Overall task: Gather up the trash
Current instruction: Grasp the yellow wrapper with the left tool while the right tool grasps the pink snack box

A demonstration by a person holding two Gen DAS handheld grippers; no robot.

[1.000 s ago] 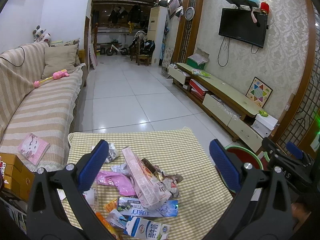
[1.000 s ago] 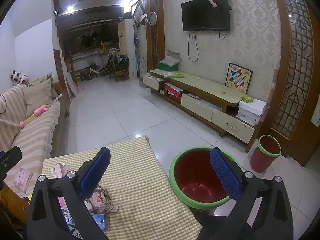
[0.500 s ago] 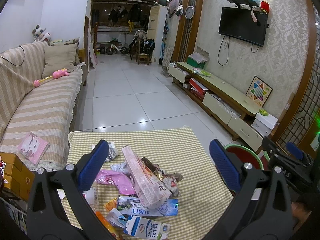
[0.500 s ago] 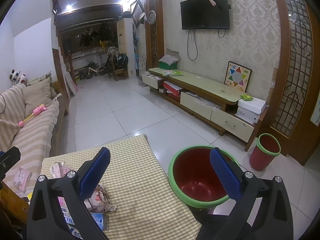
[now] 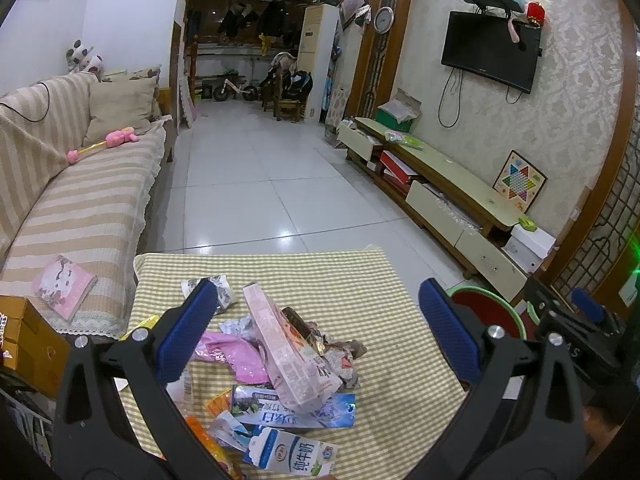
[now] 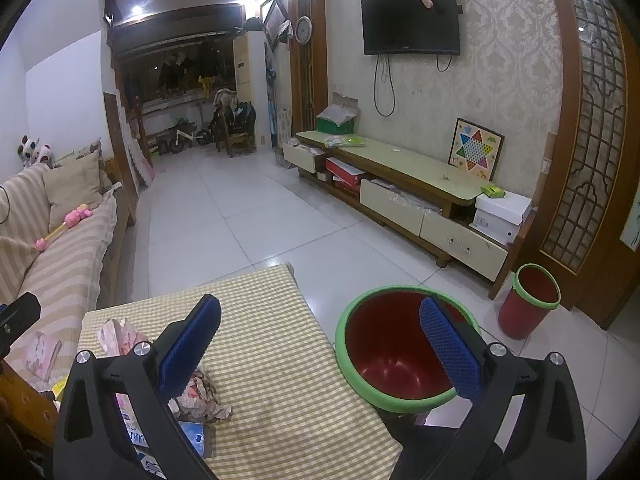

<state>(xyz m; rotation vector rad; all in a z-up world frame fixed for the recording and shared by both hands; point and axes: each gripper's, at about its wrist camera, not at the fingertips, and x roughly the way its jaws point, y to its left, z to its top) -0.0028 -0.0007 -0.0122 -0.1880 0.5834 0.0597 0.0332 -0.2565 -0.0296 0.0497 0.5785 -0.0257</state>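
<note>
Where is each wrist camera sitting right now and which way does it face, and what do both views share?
Left wrist: on the left gripper, looking forward and down at the trash pile on the checked table; its open blue fingers frame the view.
Right wrist: on the right gripper, facing the table's right edge and the red bin; open fingers show.
Shared: table, pile, bin, TV, sofa.
</note>
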